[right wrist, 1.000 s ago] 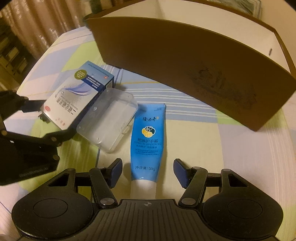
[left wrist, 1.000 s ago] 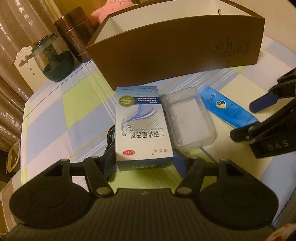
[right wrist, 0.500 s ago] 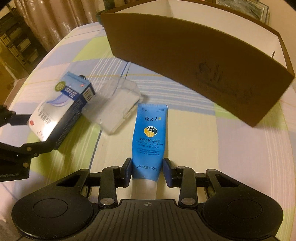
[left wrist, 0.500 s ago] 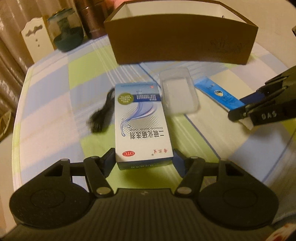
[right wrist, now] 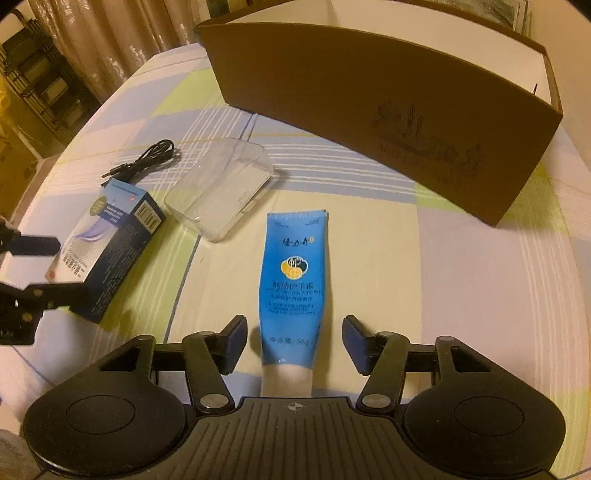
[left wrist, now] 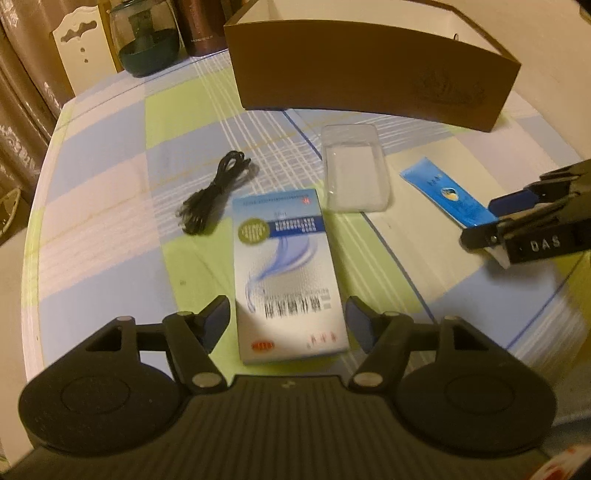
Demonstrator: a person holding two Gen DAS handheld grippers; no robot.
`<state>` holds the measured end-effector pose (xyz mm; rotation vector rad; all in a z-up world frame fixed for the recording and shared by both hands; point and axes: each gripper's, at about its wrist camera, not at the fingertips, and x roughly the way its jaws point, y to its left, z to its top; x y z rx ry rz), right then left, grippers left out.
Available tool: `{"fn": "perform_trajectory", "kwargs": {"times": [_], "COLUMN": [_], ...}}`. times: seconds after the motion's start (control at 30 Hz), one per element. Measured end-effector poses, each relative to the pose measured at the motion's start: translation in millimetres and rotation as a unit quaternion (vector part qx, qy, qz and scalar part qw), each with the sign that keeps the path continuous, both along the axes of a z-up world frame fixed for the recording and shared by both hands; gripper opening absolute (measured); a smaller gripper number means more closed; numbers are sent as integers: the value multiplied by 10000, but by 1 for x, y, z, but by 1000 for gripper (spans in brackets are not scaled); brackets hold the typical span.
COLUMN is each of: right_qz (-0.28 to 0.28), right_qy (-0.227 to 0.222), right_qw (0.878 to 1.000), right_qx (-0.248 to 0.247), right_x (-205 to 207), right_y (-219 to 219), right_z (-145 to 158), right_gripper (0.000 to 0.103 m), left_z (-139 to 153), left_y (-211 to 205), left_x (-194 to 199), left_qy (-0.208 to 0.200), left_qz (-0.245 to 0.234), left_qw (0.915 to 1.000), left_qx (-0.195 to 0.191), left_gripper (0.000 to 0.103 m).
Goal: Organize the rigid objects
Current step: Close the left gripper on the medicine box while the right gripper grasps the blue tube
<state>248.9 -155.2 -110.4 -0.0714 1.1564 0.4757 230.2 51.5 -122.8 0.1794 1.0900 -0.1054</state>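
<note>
A blue-and-white cardboard medicine box point(left wrist: 290, 273) is seen in the left wrist view lying between the spread fingers of the left gripper point(left wrist: 288, 323), with narrow gaps visible at both pads, so the box is released rather than clamped; whether it rests flat on the checked blue, green and white tablecloth point(left wrist: 110, 221) cannot be told from this blurred view. In the right wrist view the same box point(right wrist: 107, 243) is shown from the side, its dark end panel exposed and its near end between the left gripper's black fingers point(right wrist: 37, 247). A blue plastic hand-cream tube point(right wrist: 293, 280) is shown in the right wrist view lying flat on the cloth, its white cap end toward the camera, between the parted fingers of the right gripper point(right wrist: 293, 341), which are clear of it on both sides. From the left wrist view only the tube's far part point(left wrist: 448, 197) is visible, the cap end being hidden behind the right gripper point(left wrist: 513, 221). A clear rectangular plastic case point(right wrist: 219, 188) is seen lying between box and tube, and a coiled black cable point(left wrist: 214, 197) just beyond the box. A large curved brown cardboard organizer point(right wrist: 388, 122) with a white interior is set across the far side of the table. A dark green glass jar point(left wrist: 147, 37) and a brown cylindrical canister point(left wrist: 201, 22) are shown only in the left view, by the organizer's far left corner.
</note>
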Motion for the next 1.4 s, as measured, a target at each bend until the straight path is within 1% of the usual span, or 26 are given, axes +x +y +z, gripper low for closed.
{"fn": "perform_trajectory", "kwargs": {"times": [0.17,0.37,0.53,0.63,0.73,0.8,0.83,1.23,1.4], "right_qz": [-70,67,76,51,67,81,90,66,15], "right_qy": [-153,-320,-374,-385,-409,-426,-430,-429,-305], "right_qw": [9998,9989,9982,9981,9980,9980,9980,9981,9993], "right_qx": [-101,-336,-466,-473,-469,-460,-460,-435,-234], "right_x": [3,1,-4,-4,-6,-7,-7,-8,-7], "right_y": [5,13,16,17,18,18,18,19,14], "right_z": [-1,-3,-4,-4,-3,-2,-3,-3,0], "right_gripper": [58,58,56,53,48,41,40,39,38], "left_z": [-10,-14,-16,-16,-15,-14,-14,-15,-13], "left_y": [-4,-4,-3,-3,-3,-3,-2,-5,-5], "left_x": [17,32,32,31,29,27,26,24,22], "left_qy": [104,51,-8,-24,-26,-29,-27,-64,-83], "left_qz": [7,147,325,417,441,458,462,423,395], "left_qw": [9998,9998,9994,9991,9989,9989,9989,9989,9990], "left_qx": [192,136,125,121,121,113,115,187,189], "left_gripper": [67,64,63,63,63,63,63,63,63]}}
